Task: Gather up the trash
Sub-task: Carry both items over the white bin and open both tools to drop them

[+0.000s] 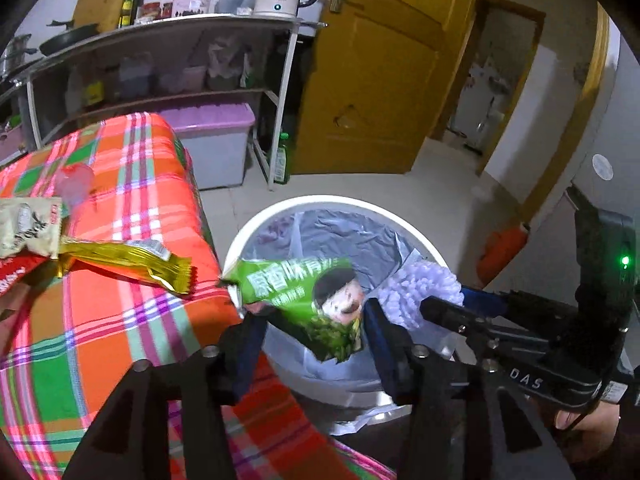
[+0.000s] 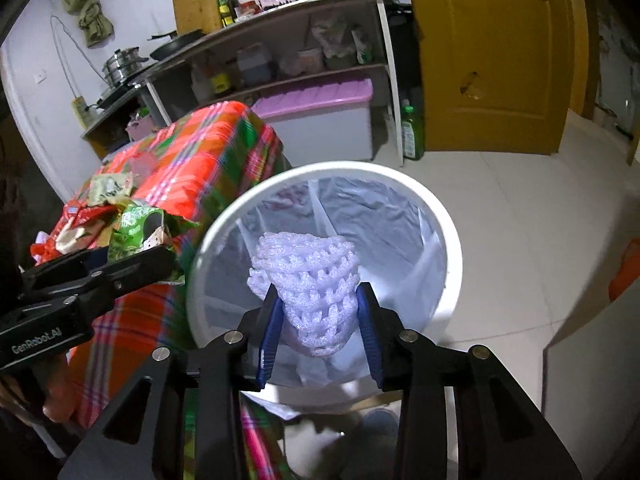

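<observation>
Both claws tilted down, over bin [image 2: 400,184]

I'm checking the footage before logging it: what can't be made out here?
- Left wrist view: cream wrapper cut by the left edge; lettering blurred.
- Both views: bin bottom hidden by its liner.
- Right wrist view: whether the right tongs still press the foam net is unclear.

Green snack bag [image 1: 316,304] between the left claw [image 1: 312,332] fingers, over the white bin [image 1: 320,204]
</observation>
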`<action>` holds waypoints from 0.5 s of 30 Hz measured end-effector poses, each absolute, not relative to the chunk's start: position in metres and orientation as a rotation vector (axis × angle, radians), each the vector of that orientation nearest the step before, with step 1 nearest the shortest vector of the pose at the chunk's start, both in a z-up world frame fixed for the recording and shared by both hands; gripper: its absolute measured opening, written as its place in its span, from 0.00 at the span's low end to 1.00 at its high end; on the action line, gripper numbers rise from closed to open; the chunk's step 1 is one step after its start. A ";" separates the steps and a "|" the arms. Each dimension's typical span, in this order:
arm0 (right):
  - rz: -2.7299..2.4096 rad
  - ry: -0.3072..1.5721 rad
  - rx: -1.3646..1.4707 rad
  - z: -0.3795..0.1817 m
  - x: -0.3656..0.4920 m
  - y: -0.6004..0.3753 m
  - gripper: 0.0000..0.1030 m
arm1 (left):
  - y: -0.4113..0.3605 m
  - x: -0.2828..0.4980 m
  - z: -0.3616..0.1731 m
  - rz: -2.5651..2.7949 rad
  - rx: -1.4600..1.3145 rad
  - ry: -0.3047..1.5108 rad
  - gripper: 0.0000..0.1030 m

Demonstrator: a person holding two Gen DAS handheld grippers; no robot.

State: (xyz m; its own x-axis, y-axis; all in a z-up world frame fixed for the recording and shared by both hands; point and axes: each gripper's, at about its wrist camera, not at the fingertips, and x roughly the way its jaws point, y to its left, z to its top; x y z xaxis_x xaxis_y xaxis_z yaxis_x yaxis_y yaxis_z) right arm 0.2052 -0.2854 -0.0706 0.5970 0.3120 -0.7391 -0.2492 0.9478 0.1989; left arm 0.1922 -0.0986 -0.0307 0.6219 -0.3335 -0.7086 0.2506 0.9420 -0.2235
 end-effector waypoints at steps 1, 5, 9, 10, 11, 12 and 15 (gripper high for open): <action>0.322 0.874 0.076 -0.073 0.206 -0.286 0.41 | -0.099 0.193 -0.032 -0.339 -0.114 0.838 0.55; 0.321 0.876 0.083 -0.078 0.209 -0.290 0.44 | -0.100 0.199 -0.036 -0.337 -0.122 0.845 0.58; 0.323 0.870 0.090 -0.079 0.209 -0.292 0.49 | -0.097 0.197 -0.035 -0.335 -0.135 0.833 0.58; 0.323 0.868 0.088 -0.078 0.209 -0.291 0.50 | -0.095 0.196 -0.034 -0.333 -0.138 0.831 0.58; 0.323 0.865 0.086 -0.077 0.209 -0.291 0.50 | -0.094 0.195 -0.033 -0.332 -0.140 0.825 0.58; 0.323 0.860 0.086 -0.076 0.208 -0.290 0.50 | -0.092 0.193 -0.031 -0.331 -0.142 0.817 0.58; 0.327 0.851 0.087 -0.071 0.206 -0.290 0.50 | -0.086 0.186 -0.024 -0.312 -0.150 0.795 0.58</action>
